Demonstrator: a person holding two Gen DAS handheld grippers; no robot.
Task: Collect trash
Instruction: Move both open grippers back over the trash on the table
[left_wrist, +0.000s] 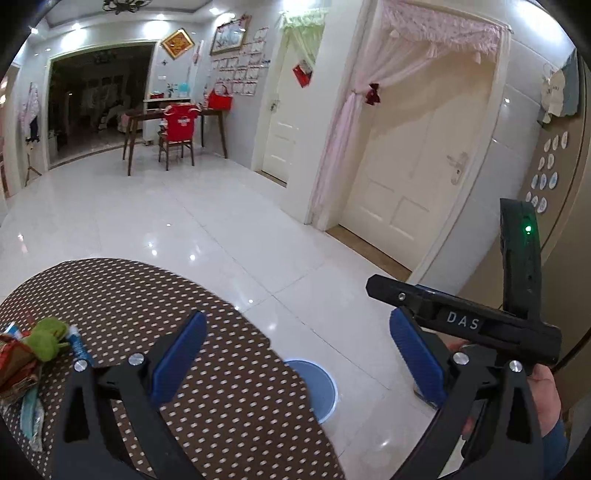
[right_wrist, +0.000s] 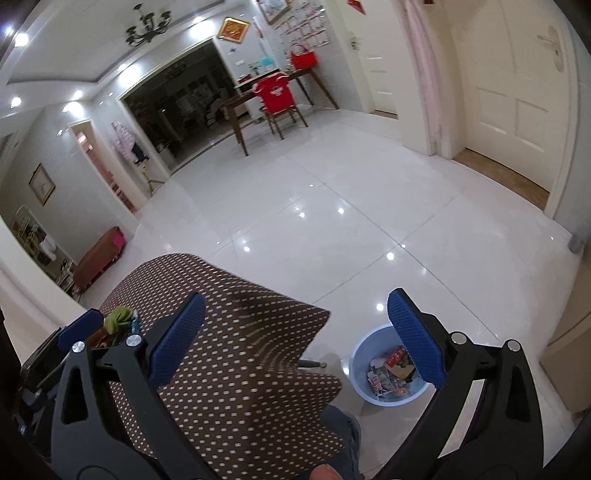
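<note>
Bin (left_wrist: 317, 391) half hidden by table (left_wrist: 221, 369); trash pile (left_wrist: 26, 362) cropped.

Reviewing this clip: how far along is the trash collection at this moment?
Partly done. The blue bin on the floor already holds several wrappers. Nothing is in hand: the left gripper and the right gripper are both open and empty. Still left on the dotted tablecloth is a small pile: a green crumpled piece, a red packet and a blue-and-white wrapper.
</note>
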